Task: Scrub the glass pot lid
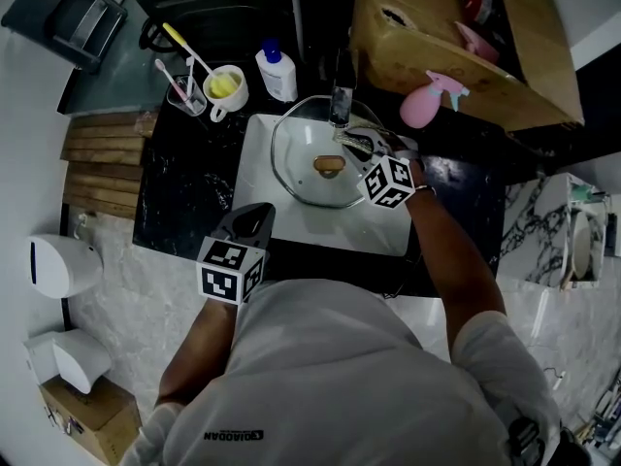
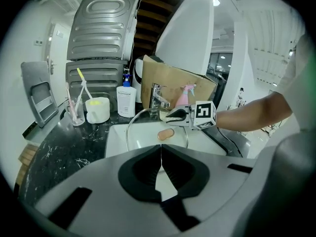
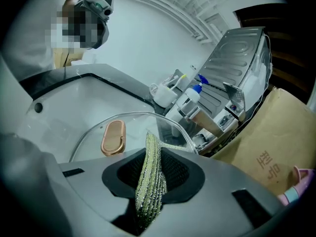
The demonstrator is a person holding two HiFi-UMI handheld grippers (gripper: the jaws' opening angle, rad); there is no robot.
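One glass pot lid, edge behind right claw, scrubber clamped

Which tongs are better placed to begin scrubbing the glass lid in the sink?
The right tongs: they grip the green scrubbing cloth right over the glass lid. The left tongs are shut, empty, at the near edge of the sink.

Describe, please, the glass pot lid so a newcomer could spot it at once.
Find the white sink set in the black counter. In it, by the faucet, sits the glass pot lid: a clear round disc with a copper-coloured oval handle, the only see-through thing in the basin.
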